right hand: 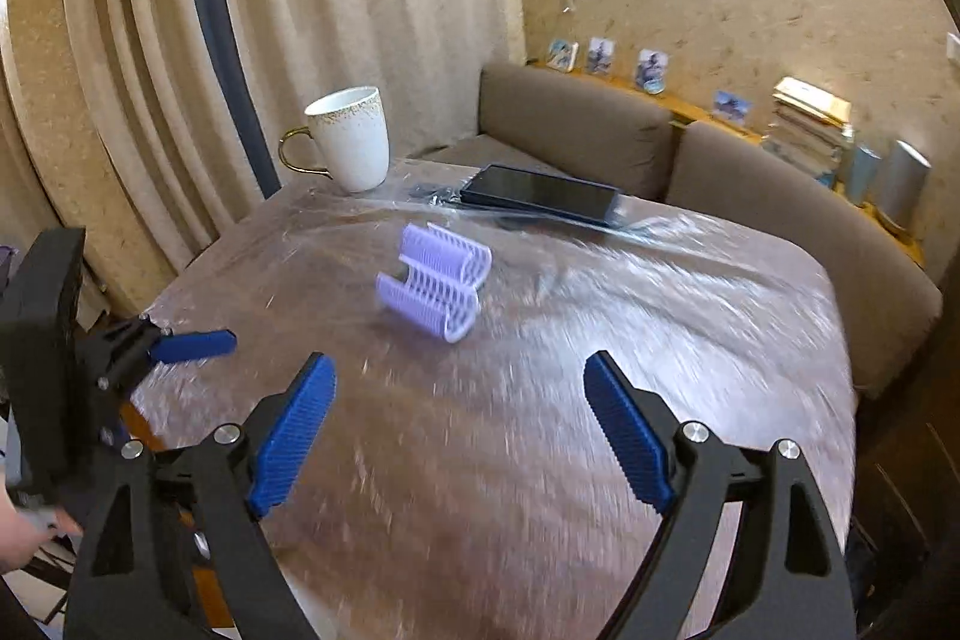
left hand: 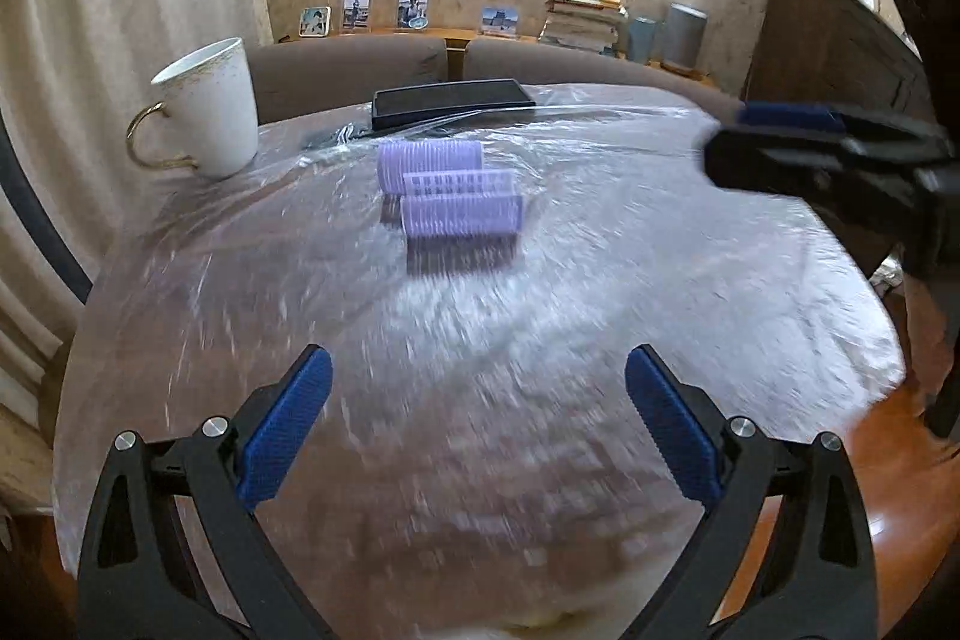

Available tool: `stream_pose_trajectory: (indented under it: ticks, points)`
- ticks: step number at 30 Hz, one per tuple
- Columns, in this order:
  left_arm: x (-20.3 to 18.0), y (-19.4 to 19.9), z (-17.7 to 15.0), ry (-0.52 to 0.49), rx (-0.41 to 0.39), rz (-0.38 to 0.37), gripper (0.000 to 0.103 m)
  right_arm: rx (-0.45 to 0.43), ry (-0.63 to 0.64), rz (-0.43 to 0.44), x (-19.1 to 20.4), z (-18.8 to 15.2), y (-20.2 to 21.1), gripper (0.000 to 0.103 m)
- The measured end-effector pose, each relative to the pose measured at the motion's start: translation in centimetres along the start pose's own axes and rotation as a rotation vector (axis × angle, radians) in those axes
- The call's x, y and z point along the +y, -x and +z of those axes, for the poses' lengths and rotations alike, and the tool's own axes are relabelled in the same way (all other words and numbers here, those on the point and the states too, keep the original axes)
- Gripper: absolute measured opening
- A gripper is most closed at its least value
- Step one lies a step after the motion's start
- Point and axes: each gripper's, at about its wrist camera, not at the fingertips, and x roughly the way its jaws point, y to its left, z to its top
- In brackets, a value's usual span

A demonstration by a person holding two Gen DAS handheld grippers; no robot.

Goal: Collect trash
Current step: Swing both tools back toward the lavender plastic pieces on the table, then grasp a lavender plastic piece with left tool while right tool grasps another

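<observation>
Left gripper (left hand: 478, 430): yours gapes wide, empty, clear above the tabletop (left hand: 660, 280).
Right gripper (right hand: 460, 433): spread, empty.
Curlers (left hand: 449, 196): twelve o'clock, untouched.

Three purple hair rollers (left hand: 449, 195), one white mug (left hand: 207, 108), one black tablet (left hand: 451, 102).

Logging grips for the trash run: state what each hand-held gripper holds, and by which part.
Nothing is held. The left hand-held gripper and right hand-held gripper are both open and empty above the table; the purple hair rollers lie untouched.
</observation>
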Motion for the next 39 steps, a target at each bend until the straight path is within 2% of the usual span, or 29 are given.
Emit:
stream_pose_trajectory:
  ticks: [8,17,19,23,25,29,34,39]
  points:
    - [0.4,-4.2,2.7,-0.031,0.033,0.012,0.099,0.125,0.038,0.007,-1.1,4.4,-9.1,0.084]
    - [0.4,-6.8,4.7,-0.056,0.030,-0.008,0.098,0.209,0.032,0.117,-1.3,6.8,-15.4,0.082]
    - [0.5,-7.2,4.9,-0.061,0.034,-0.013,0.092,0.226,0.043,0.117,-1.3,7.1,-16.3,0.073]
    - [0.7,-8.3,5.3,-0.044,0.048,-0.031,0.086,0.244,0.028,0.129,-1.3,7.5,-17.8,0.067]
    - [0.9,-8.9,5.5,-0.029,0.055,-0.038,0.081,0.248,0.016,0.125,-1.5,7.5,-18.2,0.064]
    - [1.2,-9.4,5.8,-0.018,0.059,-0.054,0.080,0.259,-0.033,0.154,-2.1,7.6,-19.3,0.063]
    - [1.5,-9.8,6.5,-0.014,0.050,-0.061,0.080,0.256,-0.061,0.171,-2.6,7.8,-19.6,0.047]
    - [1.4,-10.4,6.5,-0.010,0.065,-0.071,0.080,0.249,-0.045,0.146,-2.1,7.5,-19.3,0.043]
